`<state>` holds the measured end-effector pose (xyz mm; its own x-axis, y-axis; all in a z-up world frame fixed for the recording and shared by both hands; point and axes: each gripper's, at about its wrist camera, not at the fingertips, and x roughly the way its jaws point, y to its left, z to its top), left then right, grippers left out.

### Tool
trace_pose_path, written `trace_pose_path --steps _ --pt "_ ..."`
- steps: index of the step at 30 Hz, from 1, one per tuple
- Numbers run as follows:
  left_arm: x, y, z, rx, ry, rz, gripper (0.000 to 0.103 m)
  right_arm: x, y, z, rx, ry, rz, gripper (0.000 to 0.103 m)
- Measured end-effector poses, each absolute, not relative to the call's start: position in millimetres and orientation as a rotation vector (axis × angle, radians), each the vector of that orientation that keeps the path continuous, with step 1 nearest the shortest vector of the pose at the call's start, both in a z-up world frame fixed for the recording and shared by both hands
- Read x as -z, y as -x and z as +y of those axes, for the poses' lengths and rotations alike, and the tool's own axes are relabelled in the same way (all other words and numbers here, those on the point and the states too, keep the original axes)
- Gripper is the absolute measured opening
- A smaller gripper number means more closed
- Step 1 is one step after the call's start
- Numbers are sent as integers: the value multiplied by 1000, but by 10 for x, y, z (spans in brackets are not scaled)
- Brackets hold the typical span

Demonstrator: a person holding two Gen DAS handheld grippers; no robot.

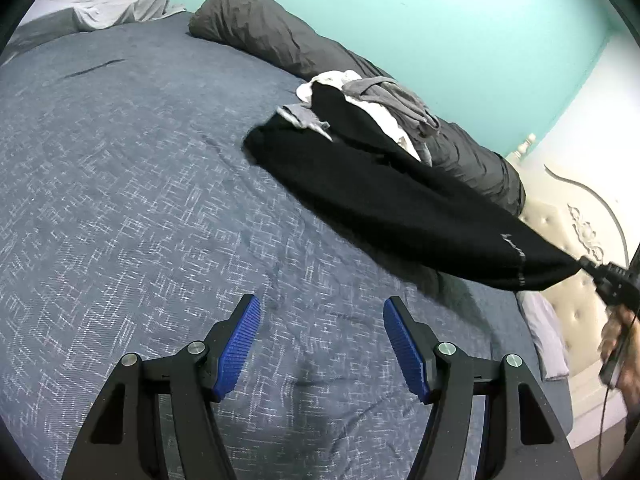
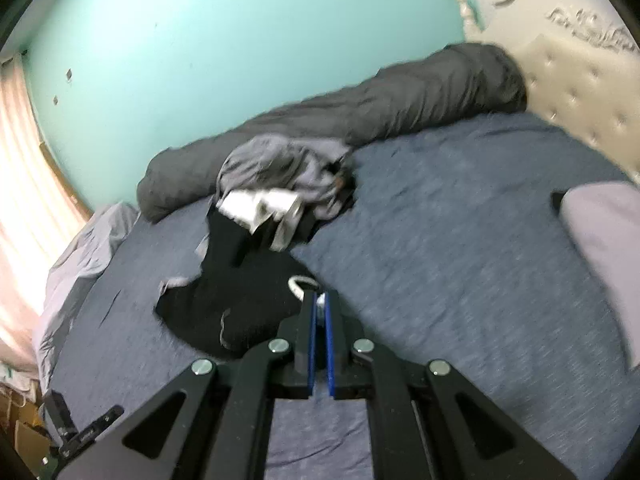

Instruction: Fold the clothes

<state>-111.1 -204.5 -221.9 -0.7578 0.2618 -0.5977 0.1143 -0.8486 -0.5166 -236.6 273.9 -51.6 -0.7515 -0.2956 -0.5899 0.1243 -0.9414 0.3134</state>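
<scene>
A black garment (image 1: pixel 380 196) stretches across the blue bedspread (image 1: pixel 120 200) from a pile of clothes (image 1: pixel 372 100) to the right. My right gripper (image 1: pixel 586 266) is shut on its edge and holds it pulled taut off the bed. In the right wrist view the black garment (image 2: pixel 236 292) hangs from the shut right gripper (image 2: pixel 320 300), with the grey and white pile (image 2: pixel 280 176) behind. My left gripper (image 1: pixel 322 312) is open and empty above bare bedspread, left of the garment.
A rolled dark grey duvet (image 1: pixel 280 40) lies along the teal wall behind the pile. A tufted cream headboard (image 2: pixel 580 92) and a lilac pillow (image 2: pixel 604 248) are at the bed's head. Crumpled grey sheets (image 1: pixel 104 4) lie at the far end.
</scene>
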Motion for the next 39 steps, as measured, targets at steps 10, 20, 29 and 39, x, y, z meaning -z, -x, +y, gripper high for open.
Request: trace_pose_path --steps 10,20,29,39 --pt "2263 1238 -1884 -2716 1084 -790 68 1135 2488 2578 2590 -1208 -139 4" --pt "2318 1491 -1584 -2651 1123 -744 68 1951 2465 2630 2499 -1382 -241 11" --pt "2300 1672 -1338 -2630 1131 -694 69 1843 2745 3003 2551 -1292 -401 55" --pt "2359 1704 -1378 -2627 1160 -687 70 2257 3288 2537 2393 -1394 -401 69"
